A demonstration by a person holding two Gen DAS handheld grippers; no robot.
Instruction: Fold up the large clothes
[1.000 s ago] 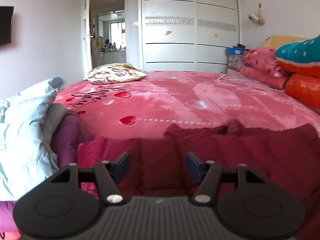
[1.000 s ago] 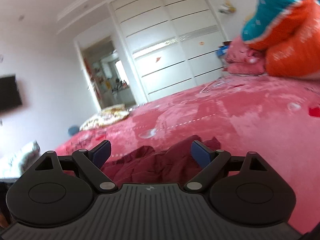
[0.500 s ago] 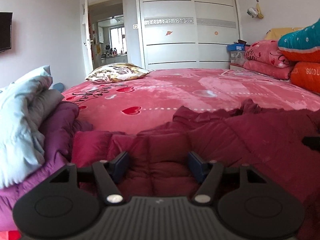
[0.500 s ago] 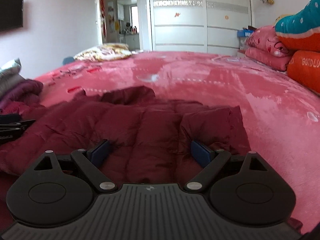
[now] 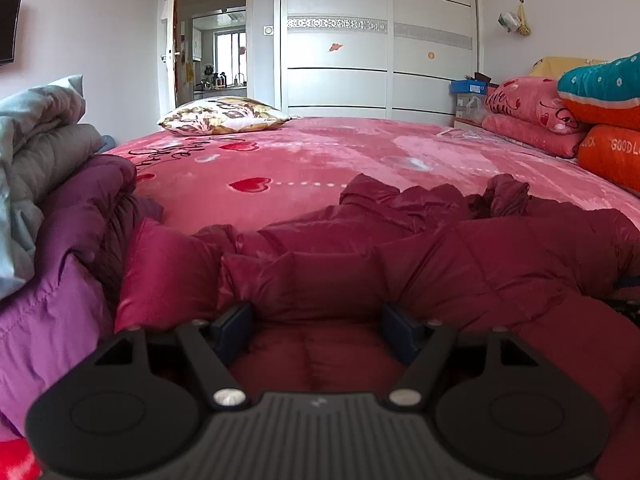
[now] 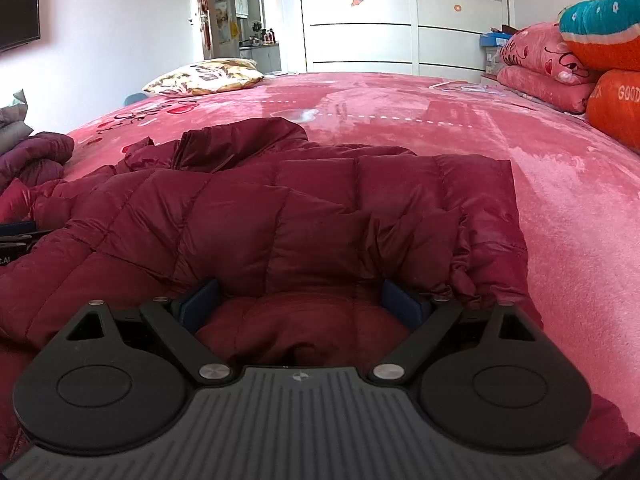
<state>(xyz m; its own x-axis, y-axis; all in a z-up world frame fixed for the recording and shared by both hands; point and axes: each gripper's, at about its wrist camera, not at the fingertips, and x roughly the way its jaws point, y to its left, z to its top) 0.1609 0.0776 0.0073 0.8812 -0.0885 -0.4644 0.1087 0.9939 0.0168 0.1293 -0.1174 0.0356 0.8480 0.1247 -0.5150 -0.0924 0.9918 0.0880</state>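
With both claws low over the bed [image 5: 320,160], I read this as the moment just ahead of a pinch on the near hem of the maroon down jacket [image 6: 304,216], which lies spread across the pink blanket from about nine o'clock to three o'clock in front of me. Starting at nine o'clock, a heap of purple and grey coats [image 5: 60,208] sits just beside the jacket's sleeve end, so I would keep that pile out of the bite. My left claw [image 5: 318,330] stands with its pads wide apart and puffy fabric bulging between them, nothing clamped. Further right, my right claw [image 6: 300,306] is likewise spread, straddling a quilted ridge near the jacket's right edge. To do this well, I judge each claw should push deep enough to catch both layers of the slippery shell, close firmly, then lift evenly toward twelve o'clock so the fold line stays straight. A shallow bite would likely slide off. At two o'clock the stacked pillows [image 6: 592,40] stand well apart from the work.
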